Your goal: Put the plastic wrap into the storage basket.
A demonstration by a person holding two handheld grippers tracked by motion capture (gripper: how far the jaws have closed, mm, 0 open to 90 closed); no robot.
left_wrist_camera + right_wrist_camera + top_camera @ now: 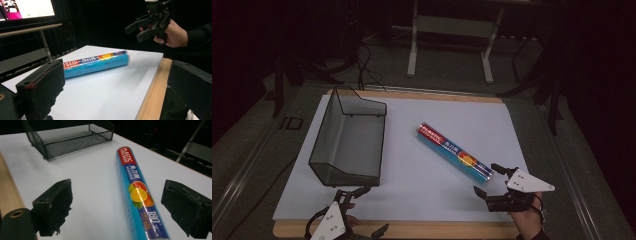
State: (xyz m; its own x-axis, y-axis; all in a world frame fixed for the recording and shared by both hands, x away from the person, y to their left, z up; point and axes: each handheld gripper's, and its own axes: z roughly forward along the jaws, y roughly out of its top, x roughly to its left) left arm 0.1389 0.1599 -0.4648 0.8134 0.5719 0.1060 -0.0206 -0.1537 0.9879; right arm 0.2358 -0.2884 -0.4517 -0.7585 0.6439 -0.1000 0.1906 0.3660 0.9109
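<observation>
Right hand-held gripper (488, 182), jaws spread wide, straddles the blue cylindrical plastic-wrap roll (136, 195) untouched; pinched off-centre, it may roll away.

One plastic wrap roll (454, 153), one mesh tray (348, 145), two grippers (494, 179).

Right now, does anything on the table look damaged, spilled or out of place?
Nothing stands out. The plastic wrap roll lies whole, diagonally on the white board, apart from the upright mesh tray. Nothing is spilled.
</observation>
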